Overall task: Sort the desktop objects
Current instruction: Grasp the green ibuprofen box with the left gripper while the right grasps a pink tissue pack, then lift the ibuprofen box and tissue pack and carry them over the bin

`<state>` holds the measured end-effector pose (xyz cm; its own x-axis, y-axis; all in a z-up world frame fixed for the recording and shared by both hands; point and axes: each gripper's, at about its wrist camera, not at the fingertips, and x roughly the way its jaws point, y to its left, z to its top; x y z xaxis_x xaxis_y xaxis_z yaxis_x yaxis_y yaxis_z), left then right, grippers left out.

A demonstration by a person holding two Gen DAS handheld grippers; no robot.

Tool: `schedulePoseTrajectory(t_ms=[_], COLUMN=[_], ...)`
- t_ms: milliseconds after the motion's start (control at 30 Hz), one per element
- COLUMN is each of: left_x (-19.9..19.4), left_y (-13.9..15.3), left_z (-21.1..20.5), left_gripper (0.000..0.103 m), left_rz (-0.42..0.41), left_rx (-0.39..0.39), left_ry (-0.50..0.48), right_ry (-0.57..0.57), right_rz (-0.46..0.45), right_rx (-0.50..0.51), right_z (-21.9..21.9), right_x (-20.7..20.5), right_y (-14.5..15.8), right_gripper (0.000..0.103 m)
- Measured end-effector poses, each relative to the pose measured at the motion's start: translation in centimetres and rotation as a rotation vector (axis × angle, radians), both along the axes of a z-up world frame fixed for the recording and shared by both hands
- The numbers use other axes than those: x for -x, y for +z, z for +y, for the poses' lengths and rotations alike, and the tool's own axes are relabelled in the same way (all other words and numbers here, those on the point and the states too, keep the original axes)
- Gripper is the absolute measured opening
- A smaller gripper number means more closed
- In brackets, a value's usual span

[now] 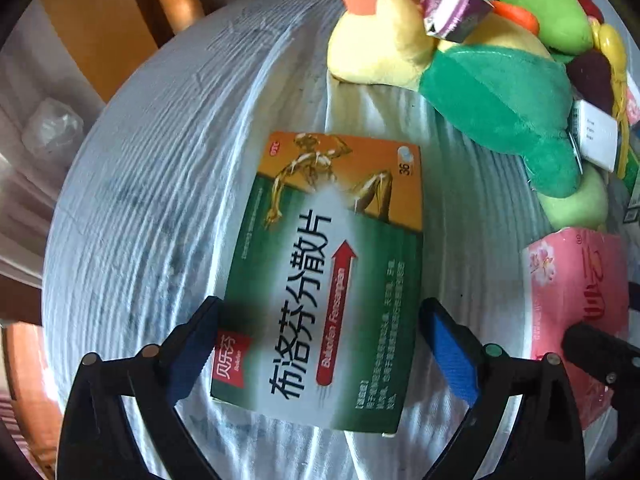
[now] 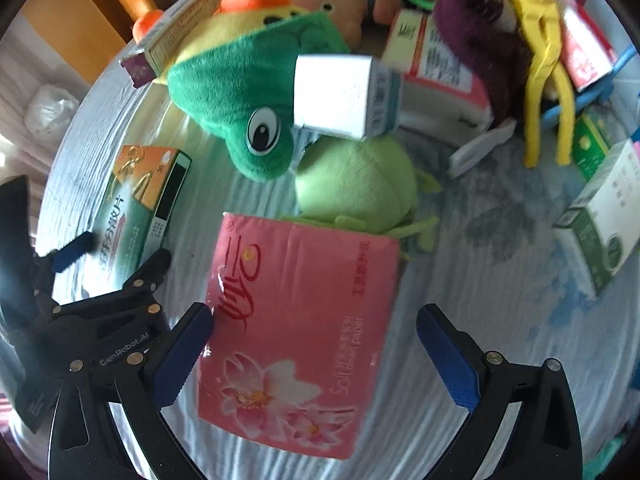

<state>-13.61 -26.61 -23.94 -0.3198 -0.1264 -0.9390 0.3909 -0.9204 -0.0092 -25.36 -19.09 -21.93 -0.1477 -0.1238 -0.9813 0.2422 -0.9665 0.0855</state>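
While both tongs are held wide open, the left tongs (image 1: 318, 344) straddle the medicine box (image 1: 324, 276) and the right tongs (image 2: 314, 346) the pink tissue pack (image 2: 296, 332), both flat on the worktop (image 1: 160, 200). If closed off-centre, either item could be skewed or pushed aside.

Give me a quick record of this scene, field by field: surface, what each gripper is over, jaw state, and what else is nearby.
surface: pale cloth covering the table
left gripper: open, jaws either side of the green medicine box, which lies flat
right gripper: open, over the pink tissue pack; left finger at the pack's edge, right finger clear of it
held: nothing gripped
nearby: green frog plush, light green plush, white box resting on the frog plush
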Motion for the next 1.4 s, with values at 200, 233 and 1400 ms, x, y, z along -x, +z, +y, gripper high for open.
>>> schedulePoseTrajectory(t_ms=[200,233,1400], left_x=[-3.3,-3.4,-6.8], left_y=[1.3,1.6,19.2], left_z=[3.4,3.9,19.8], left_gripper=[0.087,0.087,0.087], left_rz=[-0.002,0.001,0.309], left_rx=[-0.031,-0.019,0.121], left_ry=[-0.004,-0.005,-0.006], right_ry=[0.021,0.015,0.090], right_rz=[0.015,0.016,0.486], right_rx=[-0.053,-0.059,0.062], right_z=[1.8,2.3,12.6], right_x=[-0.2,-0.2,-6.8], right_y=[0.7,0.7,15.9], right_gripper=[0.103,0.103,0.087])
